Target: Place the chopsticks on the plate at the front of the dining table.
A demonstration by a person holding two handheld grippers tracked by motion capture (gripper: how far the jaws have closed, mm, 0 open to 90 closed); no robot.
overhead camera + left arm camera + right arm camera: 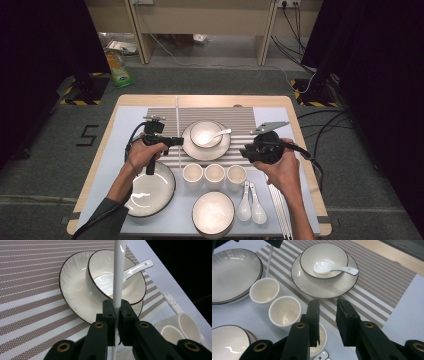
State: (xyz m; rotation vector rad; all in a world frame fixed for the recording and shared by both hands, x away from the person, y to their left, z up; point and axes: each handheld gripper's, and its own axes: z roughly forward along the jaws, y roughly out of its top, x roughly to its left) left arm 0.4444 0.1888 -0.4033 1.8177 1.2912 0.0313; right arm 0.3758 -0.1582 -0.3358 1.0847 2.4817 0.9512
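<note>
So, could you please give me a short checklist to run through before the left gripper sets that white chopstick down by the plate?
1. Left gripper fingers closed firmly on the white chopstick: ok.
2. Chopstick clear of the bowl and its spoon: cannot tell; it crosses in front of them in the left gripper view.
3. Free striped placemat left of the plate for laying it down: ok.
4. Right gripper open and holding nothing: ok.
5. Right gripper clear of the cups: ok, though it hovers close above them.
6. Remaining chopsticks lying undisturbed at the table's right edge: ok.
</note>
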